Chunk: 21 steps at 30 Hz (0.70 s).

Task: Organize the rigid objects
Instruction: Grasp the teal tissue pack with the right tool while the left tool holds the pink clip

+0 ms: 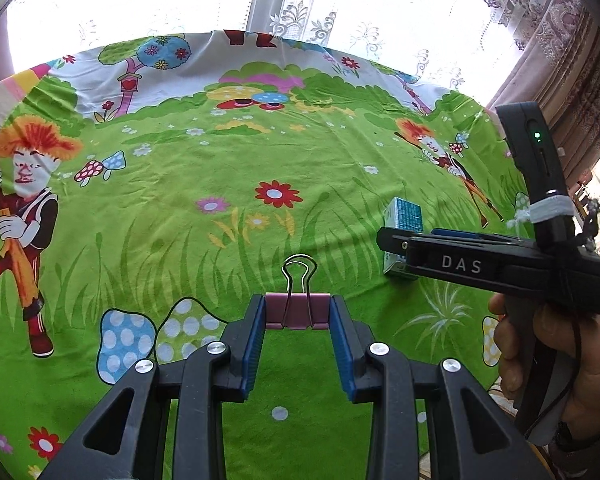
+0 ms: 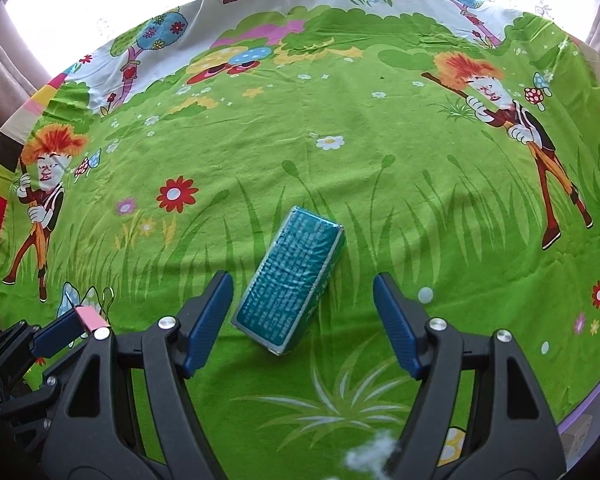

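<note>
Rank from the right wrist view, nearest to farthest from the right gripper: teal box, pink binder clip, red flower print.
From the right gripper:
1. Teal box, between its open fingers.
2. Pink binder clip, far left, held by the left gripper.
3. Red flower print, upper left on the cloth.

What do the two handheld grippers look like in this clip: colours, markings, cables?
Both the left gripper and right gripper have black plastic linkage frames with silver rivets and ribbed blue pads. The right one bears white "DAS" lettering, a green indicator light, a white tie and a thin black cable.
</note>
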Motion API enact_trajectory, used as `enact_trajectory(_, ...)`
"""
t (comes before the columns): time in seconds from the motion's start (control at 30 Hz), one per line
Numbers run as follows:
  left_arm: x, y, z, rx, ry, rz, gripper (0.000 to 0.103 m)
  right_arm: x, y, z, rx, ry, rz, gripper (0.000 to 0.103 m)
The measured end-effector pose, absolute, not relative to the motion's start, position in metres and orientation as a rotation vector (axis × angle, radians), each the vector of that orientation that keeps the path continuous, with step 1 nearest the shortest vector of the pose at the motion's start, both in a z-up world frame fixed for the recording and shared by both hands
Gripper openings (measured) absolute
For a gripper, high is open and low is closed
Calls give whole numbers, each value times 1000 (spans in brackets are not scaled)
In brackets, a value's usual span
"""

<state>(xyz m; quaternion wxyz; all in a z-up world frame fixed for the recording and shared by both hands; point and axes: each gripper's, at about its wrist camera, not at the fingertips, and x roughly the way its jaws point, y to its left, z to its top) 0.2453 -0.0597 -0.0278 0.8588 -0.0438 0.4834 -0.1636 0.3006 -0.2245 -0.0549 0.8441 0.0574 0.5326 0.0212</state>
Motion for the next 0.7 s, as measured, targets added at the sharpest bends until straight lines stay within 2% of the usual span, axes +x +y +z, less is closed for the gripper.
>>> enact_trajectory(0.1, 242, -59, -25, -103, 1012, -345, 33, 304, -224, -62, 104, 1132, 26, 74)
enact_trajectory(0.17, 239, -59, -24, -112, 1010, -347, 33, 302, -222, -61, 65, 1120, 19, 58)
enact_trajectory(0.2, 238, -59, -23, -114, 1010, -348, 33, 301, -221, -60, 49, 1119, 15, 43)
enact_trajectory(0.7, 206, -63, -4, -152, 981, -362, 33, 248, -229, -18, 17, 1025, 40, 43)
